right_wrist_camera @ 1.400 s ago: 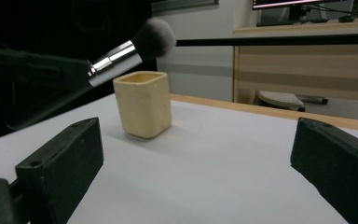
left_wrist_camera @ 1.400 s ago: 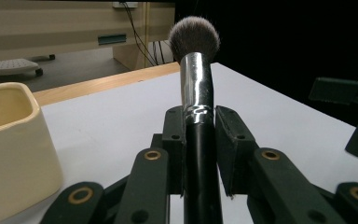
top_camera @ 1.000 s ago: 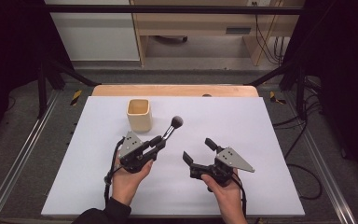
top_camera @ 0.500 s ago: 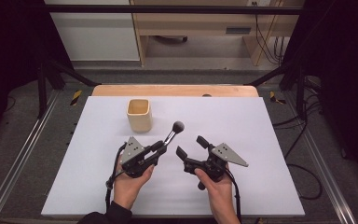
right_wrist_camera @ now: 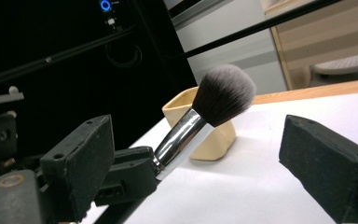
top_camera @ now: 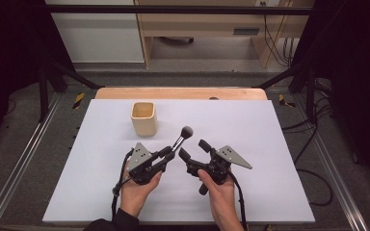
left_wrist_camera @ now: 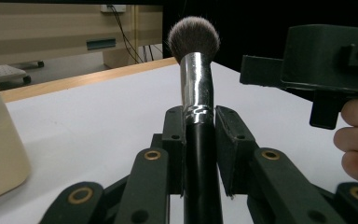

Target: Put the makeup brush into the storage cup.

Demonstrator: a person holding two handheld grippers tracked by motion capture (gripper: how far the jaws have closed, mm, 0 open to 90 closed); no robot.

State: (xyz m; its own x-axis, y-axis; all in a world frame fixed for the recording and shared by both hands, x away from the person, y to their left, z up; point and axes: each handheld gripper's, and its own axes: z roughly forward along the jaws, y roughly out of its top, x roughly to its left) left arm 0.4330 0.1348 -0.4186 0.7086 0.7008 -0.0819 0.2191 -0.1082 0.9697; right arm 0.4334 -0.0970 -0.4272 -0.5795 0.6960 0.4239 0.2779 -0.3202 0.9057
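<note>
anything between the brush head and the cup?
Nothing: bare white mat separates brush head from cup, clearest in the high view.

At frame centre, the left gripper (top_camera: 169, 153) clamps a makeup brush (top_camera: 182, 136) angled toward upper right; the right gripper (top_camera: 194, 148), jaws just closing yet apart, sits beside it. A cream cup (top_camera: 143, 118) stands above left.
</note>
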